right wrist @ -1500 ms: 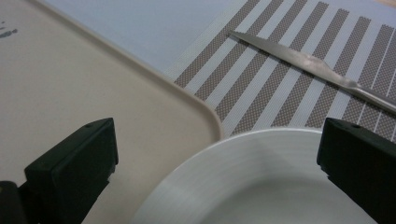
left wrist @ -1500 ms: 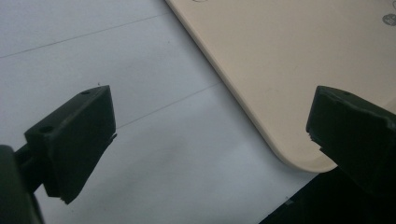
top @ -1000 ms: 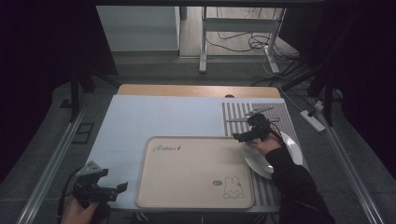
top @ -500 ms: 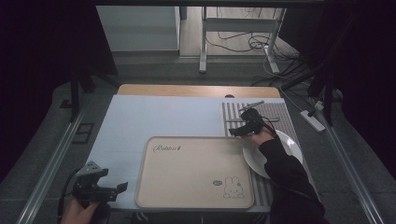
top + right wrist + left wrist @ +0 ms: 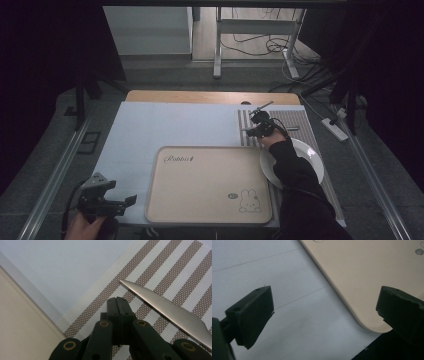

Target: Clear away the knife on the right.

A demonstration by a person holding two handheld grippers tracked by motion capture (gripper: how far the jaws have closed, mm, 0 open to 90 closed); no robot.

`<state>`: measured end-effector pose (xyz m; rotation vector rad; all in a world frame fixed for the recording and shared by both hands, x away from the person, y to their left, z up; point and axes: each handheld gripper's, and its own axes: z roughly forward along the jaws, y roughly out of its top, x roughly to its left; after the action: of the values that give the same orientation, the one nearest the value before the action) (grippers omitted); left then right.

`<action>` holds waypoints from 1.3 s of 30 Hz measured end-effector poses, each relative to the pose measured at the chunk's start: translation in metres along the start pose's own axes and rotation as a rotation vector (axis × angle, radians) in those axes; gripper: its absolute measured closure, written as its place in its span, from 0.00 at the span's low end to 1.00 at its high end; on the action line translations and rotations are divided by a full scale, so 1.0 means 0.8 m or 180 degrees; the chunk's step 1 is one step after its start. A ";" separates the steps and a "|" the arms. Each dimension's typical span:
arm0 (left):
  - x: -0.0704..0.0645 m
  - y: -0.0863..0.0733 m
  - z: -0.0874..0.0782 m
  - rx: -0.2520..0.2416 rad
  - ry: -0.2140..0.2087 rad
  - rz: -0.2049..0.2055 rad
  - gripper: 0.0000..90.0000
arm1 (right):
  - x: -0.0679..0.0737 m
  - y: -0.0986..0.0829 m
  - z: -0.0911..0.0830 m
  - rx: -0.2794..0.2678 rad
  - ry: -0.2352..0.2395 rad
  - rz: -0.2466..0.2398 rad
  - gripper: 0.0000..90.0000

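Note:
A silver knife (image 5: 170, 310) lies on the brown-and-white striped placemat (image 5: 160, 267), blade tip pointing away, just to the right of my right gripper (image 5: 121, 302). That gripper's jaws are shut with nothing between them. From above, the right gripper (image 5: 259, 125) hovers over the placemat's (image 5: 295, 119) left part, beyond the white plate (image 5: 310, 152). My left gripper (image 5: 324, 312) stands wide open over the pale table and the near left corner of the beige tray (image 5: 367, 277). In the high view the left gripper (image 5: 105, 201) is at the table's front left edge.
The beige tray (image 5: 210, 185), printed with a rabbit, lies bare at the front middle of the table. A wooden strip (image 5: 200, 96) runs along the far edge. Metal rails flank the table on both sides.
My right gripper has moved away from the plate, farther up and left over the placemat. The left gripper has stayed where it was.

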<state>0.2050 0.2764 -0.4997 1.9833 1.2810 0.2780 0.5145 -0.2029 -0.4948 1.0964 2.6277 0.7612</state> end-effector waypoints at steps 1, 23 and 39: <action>0.000 0.000 0.000 -0.0002 0.0000 -0.0002 0.03 | -0.002 0.002 0.004 0.0043 -0.0007 -0.0007 1.00; 0.000 0.001 0.001 0.0020 0.0000 0.0018 0.03 | -0.076 0.032 0.028 0.0069 -0.0378 0.0325 1.00; -0.001 0.001 0.002 0.0021 0.0011 0.0023 0.03 | -0.094 0.038 -0.001 -0.0107 -0.0510 0.0546 0.49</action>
<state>0.2061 0.2749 -0.4997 1.9940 1.2788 0.2813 0.5860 -0.2380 -0.4794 1.3276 2.4037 0.7142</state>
